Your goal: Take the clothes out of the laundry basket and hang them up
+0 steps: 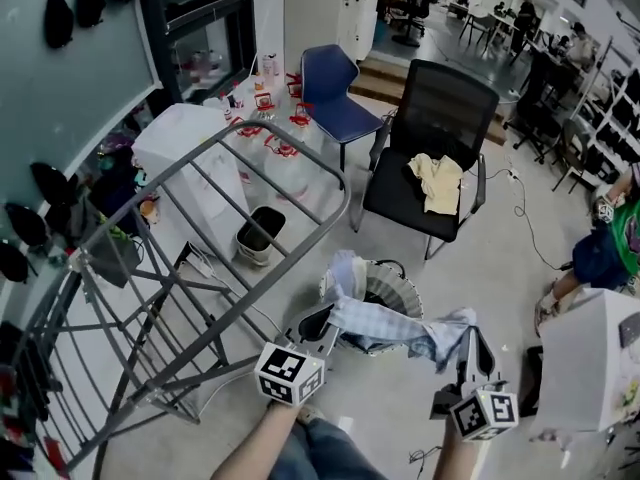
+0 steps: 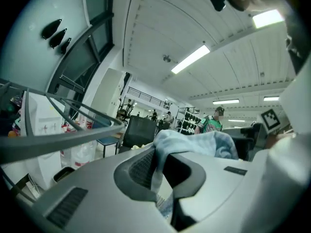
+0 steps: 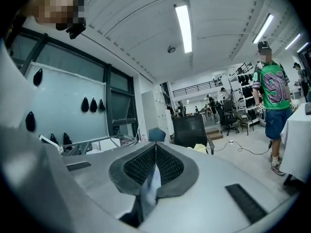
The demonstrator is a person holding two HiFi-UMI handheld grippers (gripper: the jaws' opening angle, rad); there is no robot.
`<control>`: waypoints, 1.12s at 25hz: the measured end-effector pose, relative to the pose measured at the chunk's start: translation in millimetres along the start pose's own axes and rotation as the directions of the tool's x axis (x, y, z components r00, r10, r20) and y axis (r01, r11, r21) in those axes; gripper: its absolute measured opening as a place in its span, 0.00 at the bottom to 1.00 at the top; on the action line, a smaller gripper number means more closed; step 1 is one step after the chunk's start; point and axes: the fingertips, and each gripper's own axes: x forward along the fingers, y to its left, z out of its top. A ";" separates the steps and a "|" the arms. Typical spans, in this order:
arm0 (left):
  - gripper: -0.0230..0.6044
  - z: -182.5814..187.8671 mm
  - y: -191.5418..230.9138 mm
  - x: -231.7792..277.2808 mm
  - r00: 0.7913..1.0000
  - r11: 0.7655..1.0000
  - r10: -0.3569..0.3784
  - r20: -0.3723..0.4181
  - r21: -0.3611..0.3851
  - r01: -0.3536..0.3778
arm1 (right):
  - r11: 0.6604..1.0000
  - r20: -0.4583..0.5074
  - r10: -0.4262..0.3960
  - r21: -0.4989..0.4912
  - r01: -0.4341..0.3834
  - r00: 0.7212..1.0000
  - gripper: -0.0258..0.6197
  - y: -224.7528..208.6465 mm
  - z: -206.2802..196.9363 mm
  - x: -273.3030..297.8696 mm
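A light blue garment (image 1: 395, 326) hangs stretched between my two grippers, above the round laundry basket (image 1: 385, 286) on the floor. My left gripper (image 1: 328, 328) is shut on the garment's left end, and the blue cloth (image 2: 194, 142) bunches over its jaws in the left gripper view. My right gripper (image 1: 471, 346) is shut on the right end; only a thin strip of cloth (image 3: 151, 183) shows between its pads in the right gripper view. The grey metal drying rack (image 1: 200, 238) stands just to the left of the basket, and its top rail (image 2: 58, 140) lies close to the left gripper.
A black office chair (image 1: 430, 118) with a yellow cloth (image 1: 437, 183) on its seat stands behind the basket, a blue chair (image 1: 335, 93) further back. A white table (image 1: 590, 368) is at the right, a person (image 3: 274, 96) beyond it. A small bin (image 1: 260, 233) sits under the rack.
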 end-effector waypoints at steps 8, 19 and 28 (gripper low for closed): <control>0.09 79.5 -4.6 -58.8 0.995 0.999 0.029 0.100 0.025 -0.032 | 0.985 0.042 0.143 -0.108 -0.138 0.989 0.05 60.3 34.4 32.0; 0.09 122.3 51.5 -157.9 0.934 0.956 0.289 0.209 -0.017 -0.292 | 0.864 0.088 0.501 -0.116 -0.491 0.861 0.05 205.1 61.1 67.6; 0.09 125.2 100.9 -304.2 0.758 0.794 0.599 0.258 -0.061 -0.605 | 0.574 0.008 0.818 -0.079 -0.815 0.575 0.05 382.8 29.7 61.2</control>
